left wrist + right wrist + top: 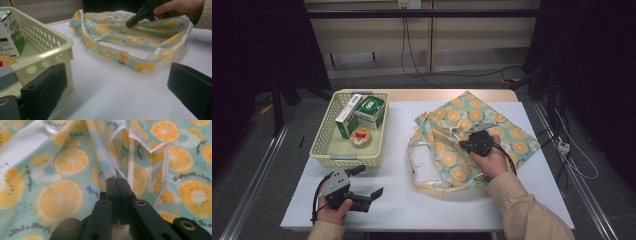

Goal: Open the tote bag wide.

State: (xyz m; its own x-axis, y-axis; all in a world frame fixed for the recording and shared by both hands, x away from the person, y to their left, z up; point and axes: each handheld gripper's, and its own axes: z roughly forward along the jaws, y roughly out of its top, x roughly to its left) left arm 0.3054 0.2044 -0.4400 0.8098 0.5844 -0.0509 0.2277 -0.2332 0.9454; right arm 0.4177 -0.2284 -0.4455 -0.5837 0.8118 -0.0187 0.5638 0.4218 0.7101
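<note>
My right gripper [117,179] has its fingers [111,185] pressed together on the white-edged rim of the orange-print cloth bag [70,162], a thin fold of fabric pinched between them and running up out of the grip. I judge that I hold it there to lift one side of the mouth and open the bag. In the high view that gripper [466,143] sits over the middle of the bag [507,135], which lies crumpled on the right half of the white desk [402,200], its handle loop [417,167] sprawled toward me.

My left gripper [117,82] rests low at the near left of the desk, its fingers [43,87] wide apart with nothing between them, aimed at the bag [150,32]; it seems to be waiting to take the other side of the opening.

Just beside it stands the cream plastic basket [324,150], holding two green-and-white boxes [371,111] and a small round tin [361,137], probably what goes into the bag.

How much fabric I have caught, one layer or both, I cannot tell: the fingers cover the pinch. The bag's inside is hidden by folds, and the print on the boxes is too small to read.
</note>
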